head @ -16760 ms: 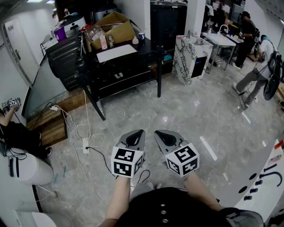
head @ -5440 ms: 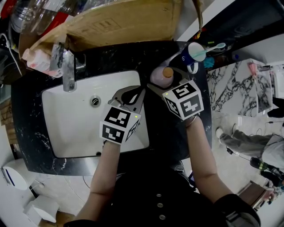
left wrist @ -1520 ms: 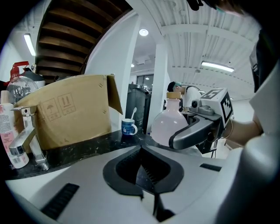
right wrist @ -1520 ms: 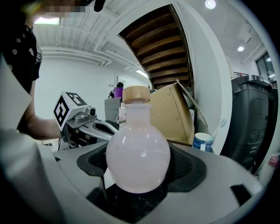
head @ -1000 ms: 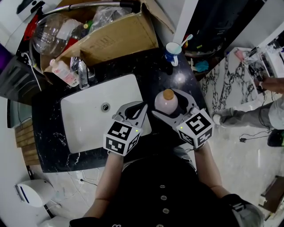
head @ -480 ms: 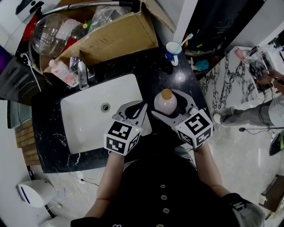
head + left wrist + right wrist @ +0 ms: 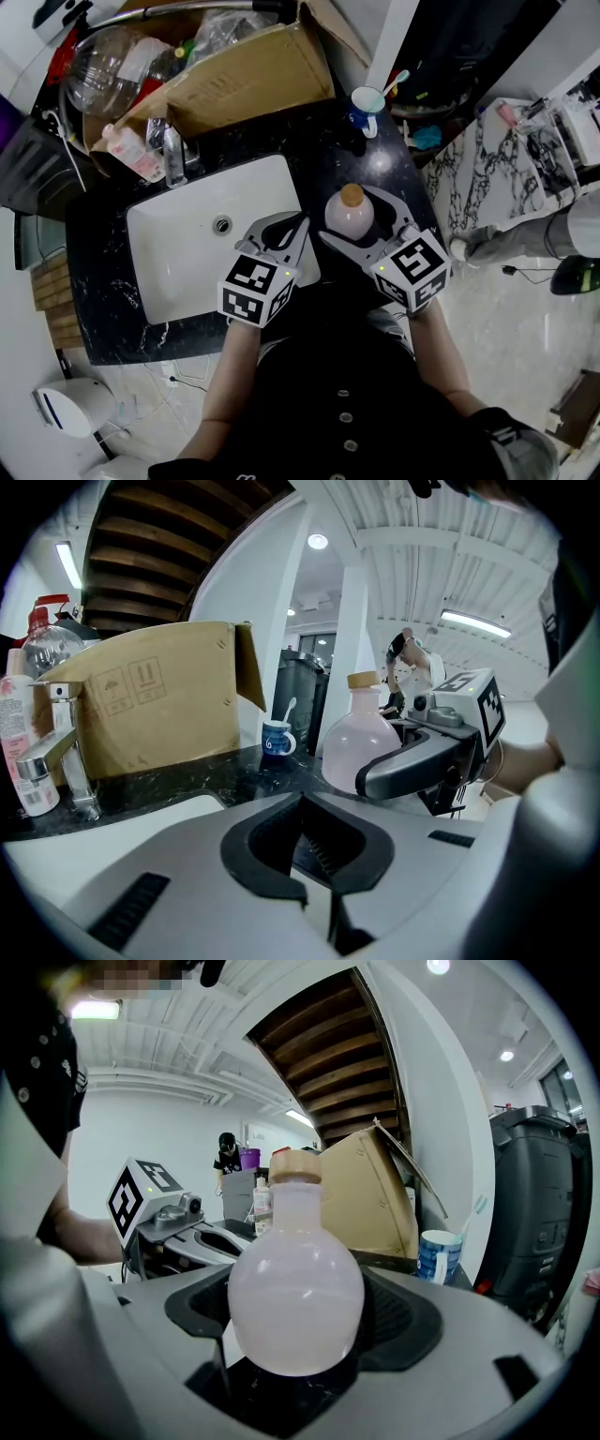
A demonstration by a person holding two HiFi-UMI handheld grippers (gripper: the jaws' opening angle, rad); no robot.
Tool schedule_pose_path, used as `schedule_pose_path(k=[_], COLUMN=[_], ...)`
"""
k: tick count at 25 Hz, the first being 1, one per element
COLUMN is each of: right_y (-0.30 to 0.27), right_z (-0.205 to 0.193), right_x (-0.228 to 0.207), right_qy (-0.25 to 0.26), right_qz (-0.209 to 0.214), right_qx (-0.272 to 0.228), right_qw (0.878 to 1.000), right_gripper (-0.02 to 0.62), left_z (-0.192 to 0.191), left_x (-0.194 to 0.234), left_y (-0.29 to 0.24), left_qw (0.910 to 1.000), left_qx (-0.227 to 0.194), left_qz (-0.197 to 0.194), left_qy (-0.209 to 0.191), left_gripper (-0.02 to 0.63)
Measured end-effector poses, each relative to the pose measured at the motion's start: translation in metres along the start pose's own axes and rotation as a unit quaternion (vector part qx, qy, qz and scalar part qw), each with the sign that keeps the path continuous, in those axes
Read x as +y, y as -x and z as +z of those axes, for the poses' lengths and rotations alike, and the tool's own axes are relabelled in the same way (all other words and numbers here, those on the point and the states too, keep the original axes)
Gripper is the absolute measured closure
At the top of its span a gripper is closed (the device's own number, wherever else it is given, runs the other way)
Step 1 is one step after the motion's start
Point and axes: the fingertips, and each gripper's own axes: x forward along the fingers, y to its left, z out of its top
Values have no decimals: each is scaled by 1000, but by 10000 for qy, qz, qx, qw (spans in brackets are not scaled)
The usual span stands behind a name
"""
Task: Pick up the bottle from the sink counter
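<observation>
Right hand-held gripper [image 7: 361,225] [image 7: 295,1327]: jaws closed on the bottle [image 7: 350,214] [image 7: 295,1288], one jaw on each side of its round belly. The bottle is upright, pale pink and bulb-shaped, with a short neck and a tan cap. It sits over the black marbled surface [image 7: 103,281], just right of the sink [image 7: 187,253]. Cannot tell whether its base touches the surface.

Left hand-held gripper [image 7: 298,225] [image 7: 302,803]: jaw tips meet and nothing is between them. It hangs over the sink's front right corner, just beside the right one. From its view the bottle [image 7: 361,747] shows to the right, with a grey jaw across its lower half.

Behind the sink: a metal tap [image 7: 172,150] [image 7: 61,761] at the back rim, and a cardboard box [image 7: 248,75] [image 7: 159,705] [image 7: 366,1199] against the back of the surface. A blue-and-white cup [image 7: 366,101] [image 7: 275,740] [image 7: 438,1252] stands at the back right, well apart from the bottle, with a toothbrush [image 7: 392,84] leaning in it.
</observation>
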Motion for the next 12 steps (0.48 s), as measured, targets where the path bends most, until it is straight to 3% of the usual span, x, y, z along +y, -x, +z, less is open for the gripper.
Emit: schedule_pose_path(k=[12], right_y=[3], right_z=[9], right_x=[-9], right_qy=[-9], right_qz=[-92], right_qx=[-146], right_qw=[9999], right_gripper=[199], left_z=[4], left_x=[1], left_y=[-4], left_qw=[10000], left_qx=[-38], left_qz=[-7], left_qy=[1], left_gripper=[589])
